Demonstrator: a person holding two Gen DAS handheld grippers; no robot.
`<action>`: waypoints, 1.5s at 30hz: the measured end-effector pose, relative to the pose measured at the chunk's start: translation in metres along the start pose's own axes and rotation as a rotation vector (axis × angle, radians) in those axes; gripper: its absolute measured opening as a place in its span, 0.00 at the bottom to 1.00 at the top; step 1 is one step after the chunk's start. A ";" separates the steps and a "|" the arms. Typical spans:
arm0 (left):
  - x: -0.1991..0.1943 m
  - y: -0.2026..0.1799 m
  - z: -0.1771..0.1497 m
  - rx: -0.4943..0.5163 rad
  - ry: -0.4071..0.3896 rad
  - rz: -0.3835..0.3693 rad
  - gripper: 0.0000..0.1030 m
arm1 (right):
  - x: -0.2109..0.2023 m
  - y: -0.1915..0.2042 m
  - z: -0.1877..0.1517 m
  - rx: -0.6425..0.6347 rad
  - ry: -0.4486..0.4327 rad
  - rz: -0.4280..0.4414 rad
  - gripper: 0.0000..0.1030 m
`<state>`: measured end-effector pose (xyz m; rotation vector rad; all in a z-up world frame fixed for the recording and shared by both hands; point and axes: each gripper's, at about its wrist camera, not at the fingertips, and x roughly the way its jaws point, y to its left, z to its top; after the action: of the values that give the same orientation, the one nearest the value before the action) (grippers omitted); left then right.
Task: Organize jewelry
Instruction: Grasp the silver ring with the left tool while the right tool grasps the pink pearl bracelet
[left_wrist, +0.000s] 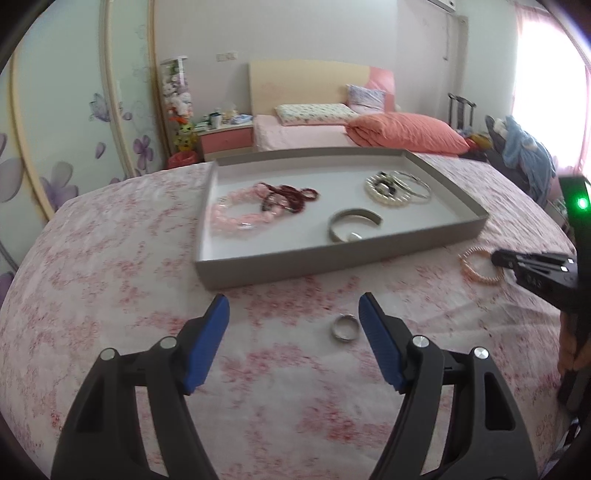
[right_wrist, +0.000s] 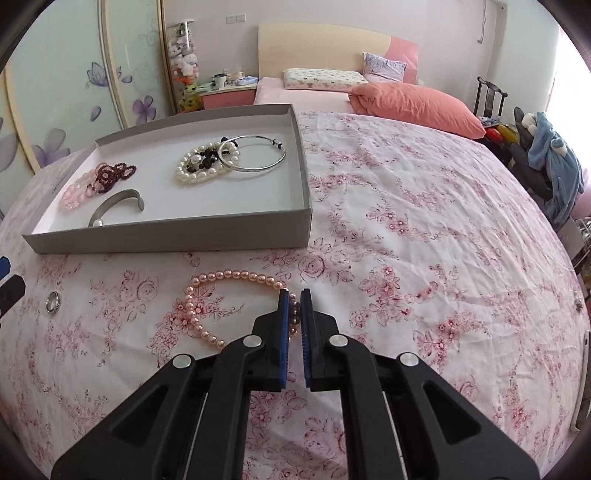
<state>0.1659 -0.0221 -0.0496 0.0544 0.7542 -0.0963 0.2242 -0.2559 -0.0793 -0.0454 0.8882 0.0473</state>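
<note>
A grey tray (left_wrist: 295, 266) (right_wrist: 166, 236) on the floral cloth holds pink beads (left_wrist: 236, 218), dark red beads (left_wrist: 291, 197), a white pearl bracelet (right_wrist: 195, 166), a thin silver bangle (right_wrist: 258, 155) and a silver cuff (left_wrist: 352, 223). My left gripper (left_wrist: 293, 314) is open, just left of a silver ring (left_wrist: 345, 328) lying on the cloth; the ring also shows in the right wrist view (right_wrist: 53, 301). My right gripper (right_wrist: 294, 302) is shut on the right end of a pink pearl bracelet (right_wrist: 221, 280), which rests on the cloth; the bracelet also shows in the left wrist view (left_wrist: 476, 264).
The table wears a pink floral cloth (right_wrist: 406, 221). Behind it stand a bed with an orange pillow (right_wrist: 417, 103), a nightstand (left_wrist: 225, 136), a wardrobe with flower decals (left_wrist: 74, 147) and a chair with blue clothes (right_wrist: 550, 155).
</note>
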 end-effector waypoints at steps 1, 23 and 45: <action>0.002 -0.005 0.000 0.018 0.011 -0.001 0.69 | 0.000 0.001 0.000 -0.005 0.000 -0.006 0.07; 0.039 -0.030 -0.004 0.014 0.157 0.016 0.57 | -0.002 0.000 -0.005 0.009 -0.001 0.013 0.07; 0.030 0.035 -0.009 -0.144 0.145 0.095 0.22 | -0.004 -0.001 -0.006 0.012 -0.001 0.042 0.07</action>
<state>0.1852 0.0111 -0.0758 -0.0401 0.9006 0.0530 0.2176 -0.2577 -0.0800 -0.0154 0.8888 0.0814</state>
